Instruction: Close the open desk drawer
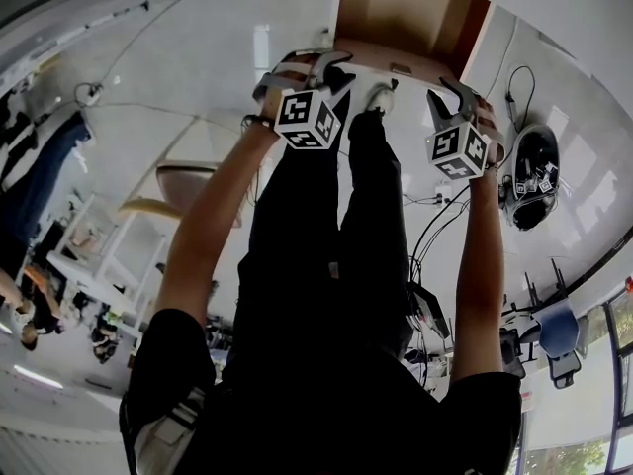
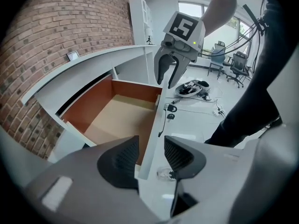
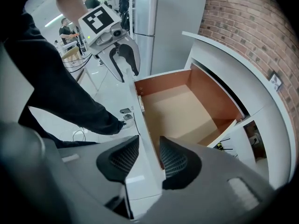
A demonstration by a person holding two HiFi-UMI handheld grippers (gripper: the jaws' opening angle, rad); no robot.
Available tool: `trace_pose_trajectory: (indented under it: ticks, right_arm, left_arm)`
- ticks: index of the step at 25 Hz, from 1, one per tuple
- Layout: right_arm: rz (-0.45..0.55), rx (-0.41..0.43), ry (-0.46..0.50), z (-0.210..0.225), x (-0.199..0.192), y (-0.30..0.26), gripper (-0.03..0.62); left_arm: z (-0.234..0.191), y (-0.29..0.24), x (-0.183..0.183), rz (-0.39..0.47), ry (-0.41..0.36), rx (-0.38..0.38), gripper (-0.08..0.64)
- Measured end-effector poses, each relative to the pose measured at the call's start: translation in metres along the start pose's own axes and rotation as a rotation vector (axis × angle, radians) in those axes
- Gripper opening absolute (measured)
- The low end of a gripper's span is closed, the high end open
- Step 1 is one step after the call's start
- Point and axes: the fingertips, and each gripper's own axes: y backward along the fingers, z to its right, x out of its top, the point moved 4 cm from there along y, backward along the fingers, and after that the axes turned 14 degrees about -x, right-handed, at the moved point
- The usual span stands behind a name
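Note:
The desk drawer [image 2: 121, 115] stands pulled out, with a tan bottom, red-brown walls and a white front panel [image 2: 152, 125]. My left gripper [image 2: 152, 141] is open and straddles the top edge of that panel, one pad on each side. My right gripper [image 3: 149, 141] is open too and straddles the same panel [image 3: 142, 120] further along, above the empty drawer [image 3: 177, 111]. Each gripper shows in the other's view: the right gripper [image 2: 170, 76] and the left gripper [image 3: 124, 64]. From the head view, both the left gripper [image 1: 321, 62] and the right gripper [image 1: 450, 97] reach down at the drawer [image 1: 396, 13].
The white desk [image 2: 93, 62] with a curved top stands against a brick wall [image 2: 56, 36]. The person's dark-clad legs [image 1: 336, 226] stand right before the drawer. Cables and a black helmet-like thing [image 1: 534, 176] lie on the floor to the right. Office chairs [image 2: 233, 62] stand further off.

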Motion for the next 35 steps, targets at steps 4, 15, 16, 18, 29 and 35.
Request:
trace_pose_trajectory:
  ticks: [4,15,16,18,29,35]
  right_arm:
    - [-0.007,0.007,0.031,0.0,-0.004,-0.007,0.141]
    - [-0.011,0.033,0.088,-0.003,-0.006,-0.012,0.086]
    - [-0.011,0.036,0.094,-0.002,-0.005,-0.011,0.084]
    - [-0.009,0.039,0.103,-0.002,-0.003,-0.008,0.083]
    - [0.008,0.035,0.096,0.016,0.016,0.011,0.086]
    - [0.01,0.052,0.095,0.028,0.021,0.019,0.086]
  left_arm:
    - [-0.004,-0.009,-0.005,-0.009,0.007,-0.003,0.135]
    - [-0.007,-0.013,-0.007,-0.009,-0.015,-0.029,0.103]
    - [-0.007,-0.011,-0.007,-0.008,-0.008,-0.036,0.103]
    - [-0.007,-0.008,-0.006,-0.005,0.001,-0.049,0.102]
    - [-0.018,0.021,0.007,0.03,0.025,-0.045,0.104]
    - [-0.025,0.031,0.016,0.036,0.012,-0.051,0.103]
